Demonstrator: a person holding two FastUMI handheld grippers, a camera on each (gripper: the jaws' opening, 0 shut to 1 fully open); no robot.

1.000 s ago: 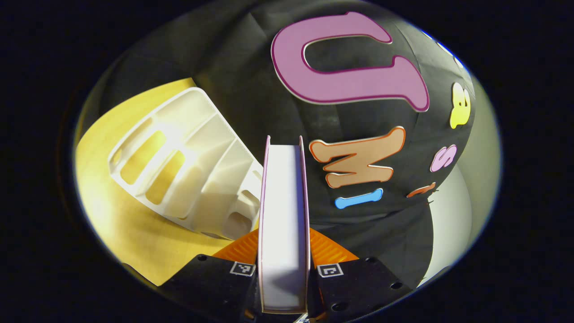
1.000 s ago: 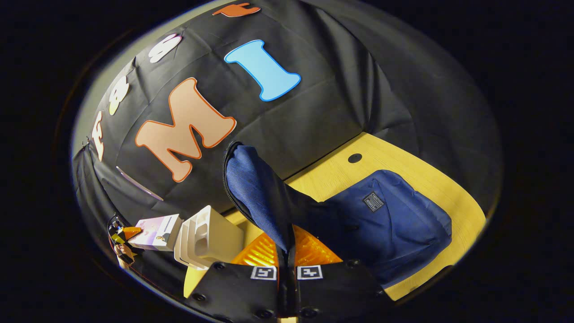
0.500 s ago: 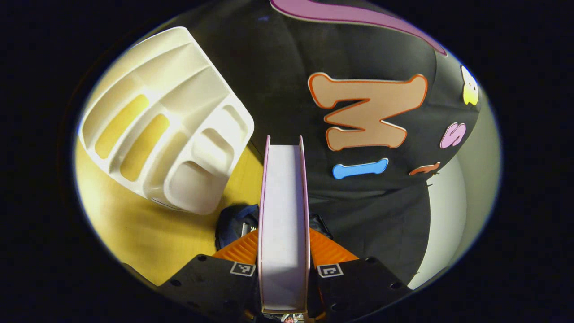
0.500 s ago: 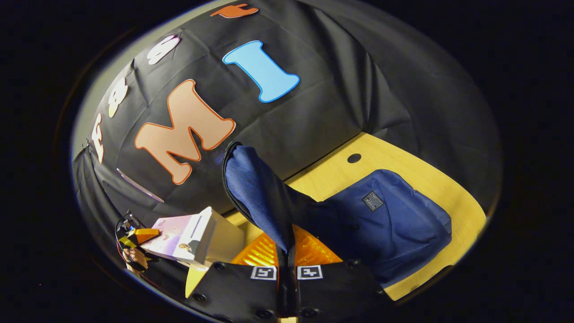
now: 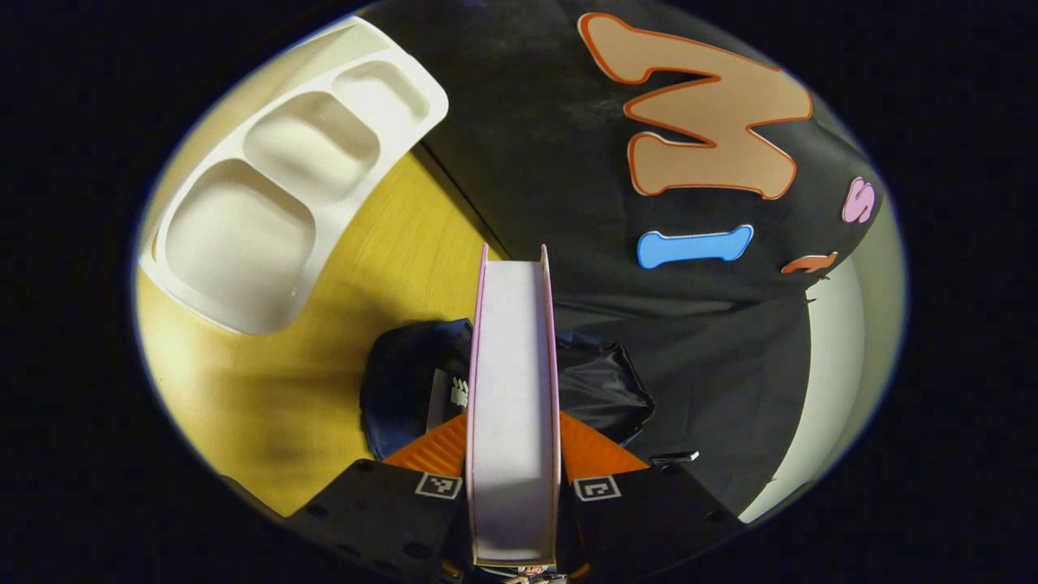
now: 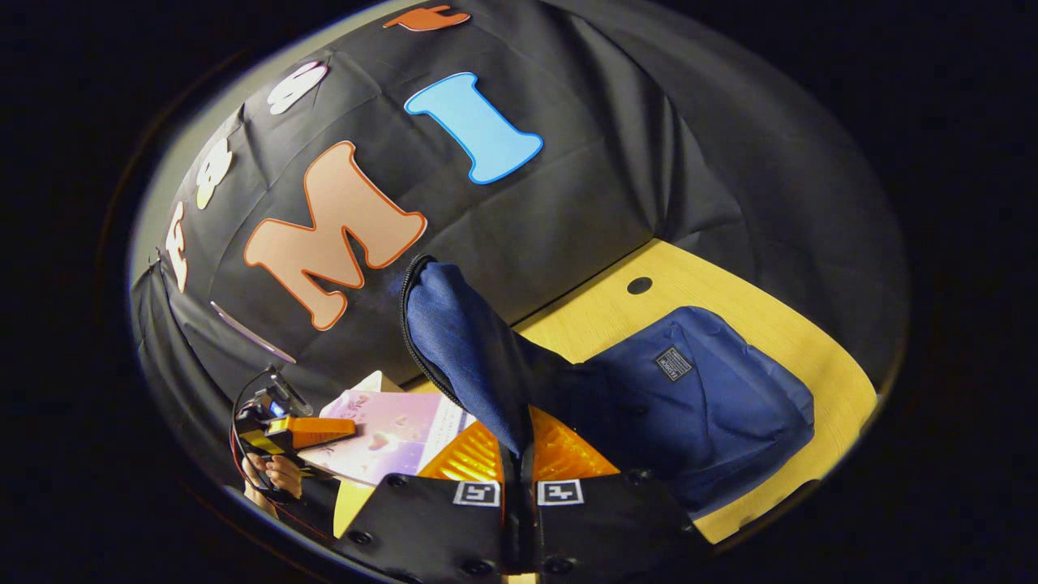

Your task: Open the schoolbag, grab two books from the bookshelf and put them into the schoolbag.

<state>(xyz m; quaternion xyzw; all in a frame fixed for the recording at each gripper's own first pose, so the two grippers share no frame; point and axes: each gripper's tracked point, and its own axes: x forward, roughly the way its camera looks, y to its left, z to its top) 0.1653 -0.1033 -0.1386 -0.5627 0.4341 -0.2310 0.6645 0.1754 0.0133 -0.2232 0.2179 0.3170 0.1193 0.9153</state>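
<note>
While the bag's clearly unzipped already, no book looks to be inside it yet, so I'd call this about halfway. The right gripper (image 6: pixel 519 495) has its fingers pressed together on the schoolbag's flap (image 6: pixel 458 349), holding it up so the mouth is open; the rest of the schoolbag (image 6: pixel 705 397) lies on the yellow table (image 6: pixel 762 324) to the right. The left gripper (image 5: pixel 512 487) is pinching a pink-covered book (image 5: pixel 512 389) edge-on, right above the dark opening of the bag (image 5: pixel 405 389).

The left gripper view gives you the white bookshelf (image 5: pixel 268 178) off to the far left, well apart from the bag, and I can't spot a second book in it. The right gripper view adds the book's cover (image 6: pixel 389 434) face-on, low left, plus the hand (image 6: pixel 272 470) holding that other gripper. Left to do, I reckon: drop this one in, then fetch another.
</note>
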